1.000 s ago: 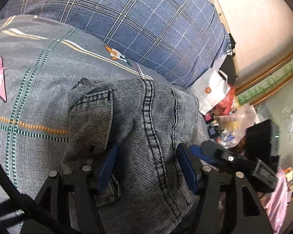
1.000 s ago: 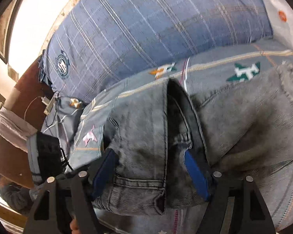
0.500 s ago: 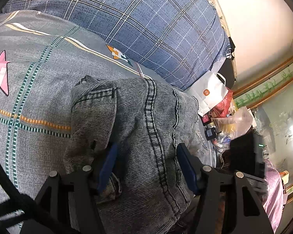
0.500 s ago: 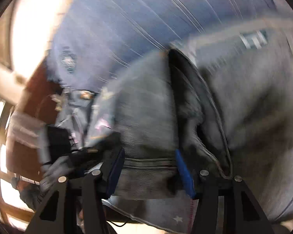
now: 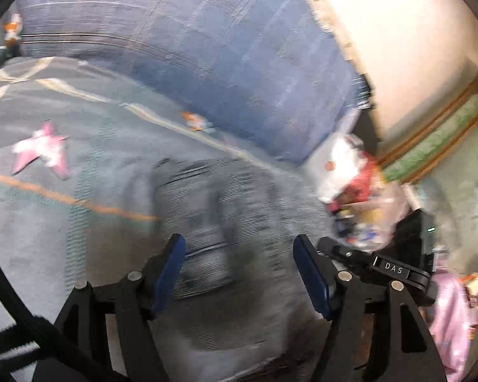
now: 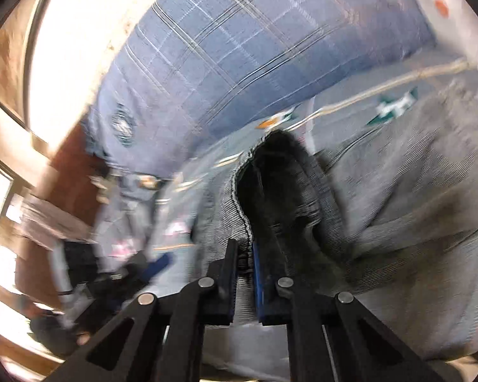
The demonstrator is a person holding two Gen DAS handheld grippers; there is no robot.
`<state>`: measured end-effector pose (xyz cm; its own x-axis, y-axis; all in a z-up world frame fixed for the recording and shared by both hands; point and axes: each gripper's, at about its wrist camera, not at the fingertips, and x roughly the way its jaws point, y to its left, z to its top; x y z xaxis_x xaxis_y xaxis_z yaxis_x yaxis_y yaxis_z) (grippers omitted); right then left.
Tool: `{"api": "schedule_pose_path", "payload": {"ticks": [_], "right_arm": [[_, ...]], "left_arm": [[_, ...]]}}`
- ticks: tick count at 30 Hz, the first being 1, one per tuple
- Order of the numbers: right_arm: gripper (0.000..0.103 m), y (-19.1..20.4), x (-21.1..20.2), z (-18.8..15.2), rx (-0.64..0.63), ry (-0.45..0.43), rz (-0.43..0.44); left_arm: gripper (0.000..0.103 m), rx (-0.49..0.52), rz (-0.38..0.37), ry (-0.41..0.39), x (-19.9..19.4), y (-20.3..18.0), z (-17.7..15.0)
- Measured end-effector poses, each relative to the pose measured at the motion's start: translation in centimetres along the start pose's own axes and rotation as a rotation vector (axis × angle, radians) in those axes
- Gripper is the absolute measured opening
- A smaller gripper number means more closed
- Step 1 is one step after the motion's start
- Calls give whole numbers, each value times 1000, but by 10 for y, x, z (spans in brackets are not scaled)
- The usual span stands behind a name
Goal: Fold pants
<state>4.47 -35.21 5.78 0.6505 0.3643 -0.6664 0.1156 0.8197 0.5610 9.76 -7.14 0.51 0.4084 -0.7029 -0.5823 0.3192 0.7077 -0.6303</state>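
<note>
The grey denim pants (image 5: 232, 222) lie bunched on the grey patterned bedspread (image 5: 63, 165). In the left wrist view my left gripper (image 5: 239, 254) is open, its blue pads either side of the blurred denim, just above it. In the right wrist view my right gripper (image 6: 245, 261) is shut on a stitched edge of the pants (image 6: 398, 197), which rises as a dark open fold in front of the fingers.
A large blue plaid pillow (image 5: 207, 47) lies at the head of the bed, also in the right wrist view (image 6: 255, 47). White and red bags and clutter (image 5: 350, 175) sit beside the bed. A black device (image 5: 414, 229) stands at the right.
My right gripper has closed from wide open onto the pants edge. My left gripper has pulled back from the denim, both views blurred by motion.
</note>
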Motion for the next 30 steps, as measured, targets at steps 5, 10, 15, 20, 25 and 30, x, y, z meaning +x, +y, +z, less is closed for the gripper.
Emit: {"api": "schedule_pose_path", "payload": {"ticks": [5, 10, 15, 20, 25, 30], "right_arm": [[10, -3, 60, -14, -71, 139, -293], [9, 10, 68, -15, -140, 128, -389], [10, -5, 69, -13, -75, 148, -346], [10, 2, 72, -11, -138, 127, -329], [10, 34, 73, 0, -164, 117, -245], [10, 80, 101, 31, -219, 149, -146]], "left_arm": [[71, -36, 59, 145, 41, 17, -20], [72, -187, -63, 212, 59, 40, -8], [52, -146, -7, 279, 77, 27, 6], [26, -160, -12, 258, 56, 38, 19], [24, -46, 72, 189, 20, 35, 59], [24, 30, 183, 115, -5, 48, 104]]}}
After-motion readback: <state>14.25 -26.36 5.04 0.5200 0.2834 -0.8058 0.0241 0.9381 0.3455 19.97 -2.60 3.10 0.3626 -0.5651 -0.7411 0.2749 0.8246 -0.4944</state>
